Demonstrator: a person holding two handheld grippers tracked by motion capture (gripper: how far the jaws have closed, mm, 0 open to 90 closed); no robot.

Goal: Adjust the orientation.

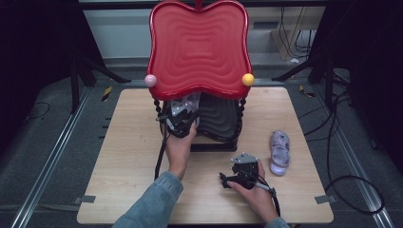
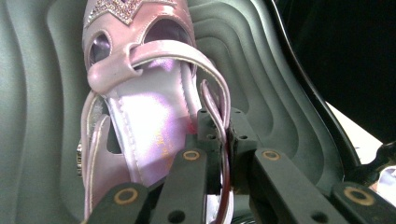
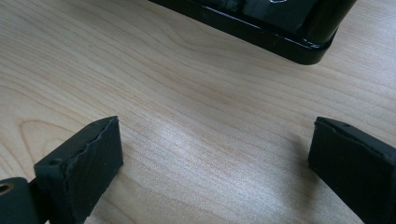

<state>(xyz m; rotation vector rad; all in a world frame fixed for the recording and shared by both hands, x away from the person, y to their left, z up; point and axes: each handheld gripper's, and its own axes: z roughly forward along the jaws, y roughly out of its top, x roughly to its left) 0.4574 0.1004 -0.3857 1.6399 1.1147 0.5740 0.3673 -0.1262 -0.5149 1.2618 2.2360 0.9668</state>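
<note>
Two pink sandals are in play. One sandal [image 2: 140, 116] lies on the rack's black lower shelf [image 2: 280, 70], below the red top shelf [image 1: 199, 47]; the left gripper [image 2: 219, 140] has its jaws pinched shut on the thin heel strap. It looks light and floppy, so the strap suits. Its mate [image 1: 280, 152] rests near the table's [image 1: 119, 156] right edge. The right gripper [image 3: 215, 163] gapes wide, empty, just over the wood.

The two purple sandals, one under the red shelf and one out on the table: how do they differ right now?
The sandal in the rack lies on the dark lower tray, its strap pinched by the left gripper. The sandal on the table lies free on the wooden table, touched by nothing; the right gripper rests open nearby. Both are shiny lilac.
</note>
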